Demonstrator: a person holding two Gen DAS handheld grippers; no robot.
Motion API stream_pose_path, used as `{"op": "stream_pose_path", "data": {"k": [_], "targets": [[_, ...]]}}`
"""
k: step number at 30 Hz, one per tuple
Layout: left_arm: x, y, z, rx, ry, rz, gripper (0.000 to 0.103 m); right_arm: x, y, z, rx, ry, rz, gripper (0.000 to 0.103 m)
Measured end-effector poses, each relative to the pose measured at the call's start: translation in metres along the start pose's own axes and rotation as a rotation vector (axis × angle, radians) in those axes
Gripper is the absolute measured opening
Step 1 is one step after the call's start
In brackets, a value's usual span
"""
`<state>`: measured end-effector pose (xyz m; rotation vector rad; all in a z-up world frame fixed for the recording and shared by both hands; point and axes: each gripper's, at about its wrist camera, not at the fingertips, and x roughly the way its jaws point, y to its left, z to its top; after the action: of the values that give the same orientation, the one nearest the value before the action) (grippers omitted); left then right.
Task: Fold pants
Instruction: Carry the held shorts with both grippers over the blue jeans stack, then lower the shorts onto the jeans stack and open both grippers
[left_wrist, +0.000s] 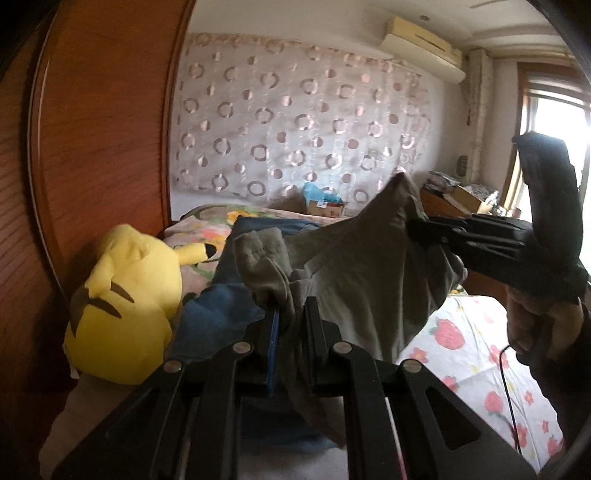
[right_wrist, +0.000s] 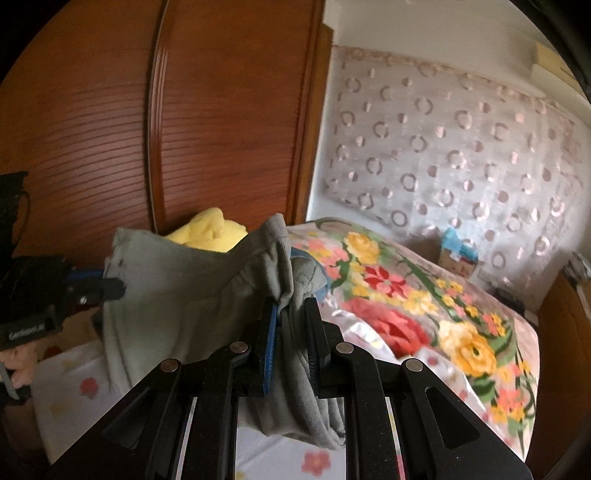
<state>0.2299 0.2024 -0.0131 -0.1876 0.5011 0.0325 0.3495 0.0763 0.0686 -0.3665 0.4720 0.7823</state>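
Grey pants (left_wrist: 354, 266) held aloft, pinched by left gripper (left_wrist: 291, 314) and right gripper (right_wrist: 291, 314) — waistband to be kept taut, level.

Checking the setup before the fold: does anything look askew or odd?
The grey pants hang bunched and uneven in the air between the left hand-held gripper and right hand-held gripper, not spread flat on the bed. Nothing looks damaged.
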Motion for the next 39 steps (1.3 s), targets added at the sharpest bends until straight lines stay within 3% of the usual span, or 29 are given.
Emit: {"op": "stream_pose_path", "data": {"k": [6, 16, 19, 22, 27, 32, 39], "targets": [[0.006, 0.013, -0.009, -0.041, -0.006, 0.037, 0.009, 0.058, 0.005, 0.018, -0.061, 0.007, 0.050, 0.012], [-0.007, 0.029, -0.030, -0.155, -0.050, 0.076, 0.009, 0.111, 0.033, 0.045, -0.126, 0.013, 0.116, 0.012], [-0.004, 0.032, -0.034, -0.164, -0.035, 0.089, 0.010, 0.119, 0.034, 0.046, -0.117, 0.033, 0.119, 0.013], [-0.001, 0.032, -0.037, -0.166, -0.021, 0.104, 0.011, 0.123, 0.029, 0.044, -0.085, 0.052, 0.100, 0.028], [0.002, 0.030, -0.042, -0.163, -0.001, 0.120, 0.013, 0.111, 0.014, 0.041, -0.016, 0.048, 0.106, 0.029], [0.005, 0.029, -0.040, -0.134, 0.028, 0.124, 0.023, 0.101, 0.010, 0.027, 0.020, 0.084, 0.183, 0.029], [-0.001, 0.025, -0.041, -0.087, 0.061, 0.121, 0.032, 0.120, 0.000, 0.006, 0.091, 0.166, 0.096, 0.029]]}}
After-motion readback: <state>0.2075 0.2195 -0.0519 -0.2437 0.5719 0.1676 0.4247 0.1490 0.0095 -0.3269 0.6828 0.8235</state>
